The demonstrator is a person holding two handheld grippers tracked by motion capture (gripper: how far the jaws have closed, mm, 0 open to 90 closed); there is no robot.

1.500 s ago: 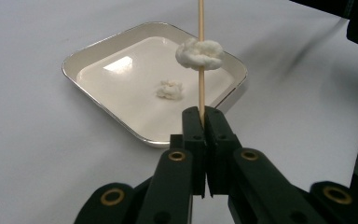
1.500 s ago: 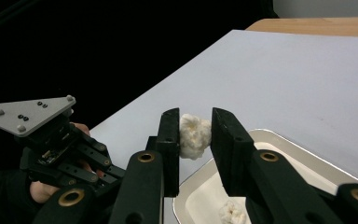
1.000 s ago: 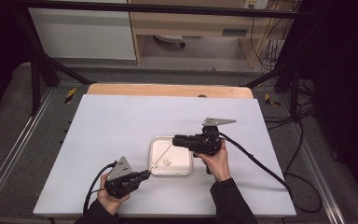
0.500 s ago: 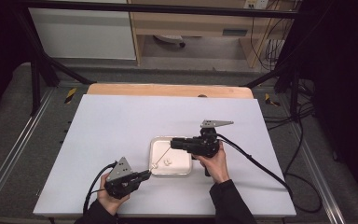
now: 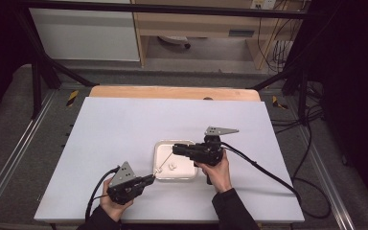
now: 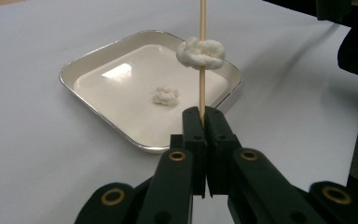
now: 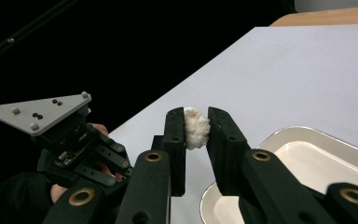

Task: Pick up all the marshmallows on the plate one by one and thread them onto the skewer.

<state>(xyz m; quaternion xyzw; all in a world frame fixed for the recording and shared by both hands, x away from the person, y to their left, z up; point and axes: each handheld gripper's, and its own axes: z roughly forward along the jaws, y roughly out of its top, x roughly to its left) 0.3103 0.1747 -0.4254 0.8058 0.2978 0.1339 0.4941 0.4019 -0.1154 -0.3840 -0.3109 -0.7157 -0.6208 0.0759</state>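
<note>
Wooden skewer (image 6: 202, 70) clamped in left gripper (image 6: 204, 116) fingers, white puff (image 7: 195, 127) pinched in right gripper (image 7: 196, 122) fingers, tray (image 5: 161, 173), no readable writing.

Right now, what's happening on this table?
A person is threading white fluffy pieces onto a wooden skewer. The left tool is shut on the skewer's lower end, with one piece already speared on it. The right tool pinches a second piece above the near edge of the metal tray. A third piece lies in the tray on the white table.
</note>
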